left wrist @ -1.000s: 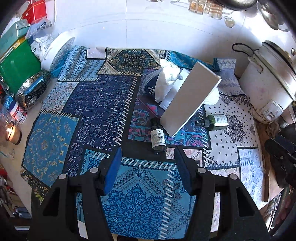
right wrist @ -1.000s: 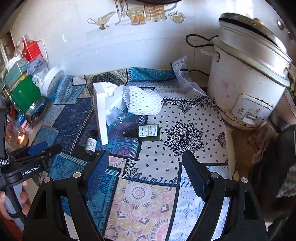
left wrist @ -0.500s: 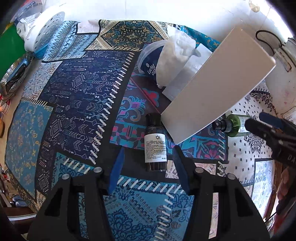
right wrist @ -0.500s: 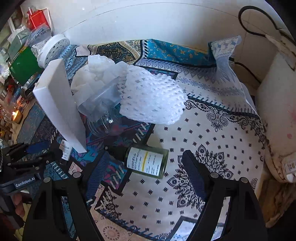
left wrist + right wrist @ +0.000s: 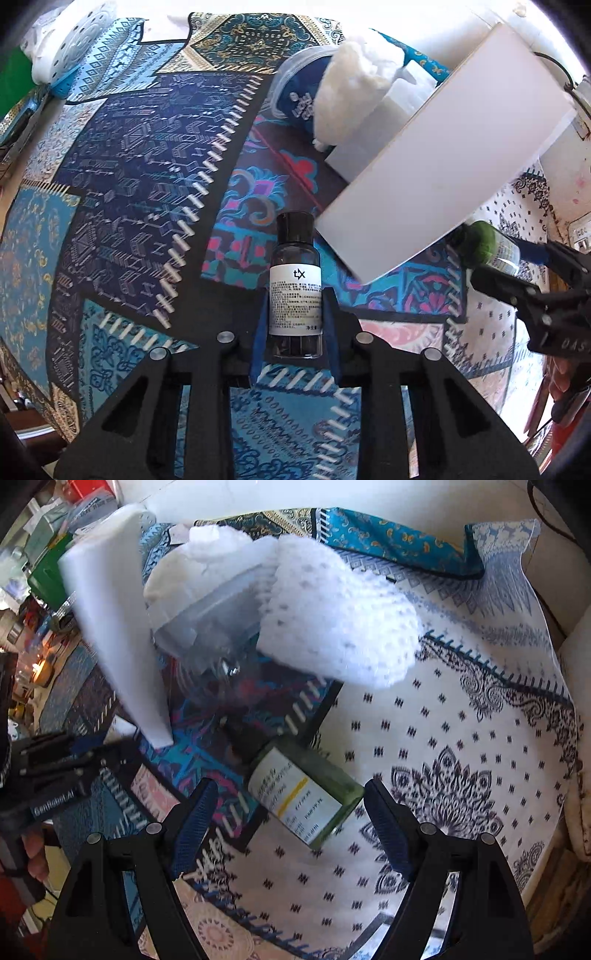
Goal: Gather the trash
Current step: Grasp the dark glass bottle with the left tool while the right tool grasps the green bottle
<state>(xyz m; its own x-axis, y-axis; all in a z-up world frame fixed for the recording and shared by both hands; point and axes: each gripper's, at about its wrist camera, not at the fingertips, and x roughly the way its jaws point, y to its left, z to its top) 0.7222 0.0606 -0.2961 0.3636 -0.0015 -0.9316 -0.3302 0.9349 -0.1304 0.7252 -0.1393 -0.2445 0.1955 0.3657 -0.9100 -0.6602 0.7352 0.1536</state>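
Dark bottle point(image 5: 294, 291), black cap, white printed label, lying flat.

The left gripper point(image 5: 294, 325) was closing on a dark bottle point(image 5: 294, 288), its blue pads against the white label; the bottle lay on a patterned cloth point(image 5: 129, 184), cap toward twelve o'clock; a white foam slab point(image 5: 443, 155) leaned at two o'clock; the right gripper point(image 5: 517, 266) reached a green bottle point(image 5: 487, 243) at three o'clock.

Two small bottles are counted on the patterned cloth point(image 5: 122, 206): one dark bottle point(image 5: 294, 284) and one green bottle point(image 5: 303, 794). One white foam board point(image 5: 439, 177), one foam net sleeve point(image 5: 336, 616), one crumpled tissue point(image 5: 354, 77) and one clear plastic cup point(image 5: 218, 664) are seen.
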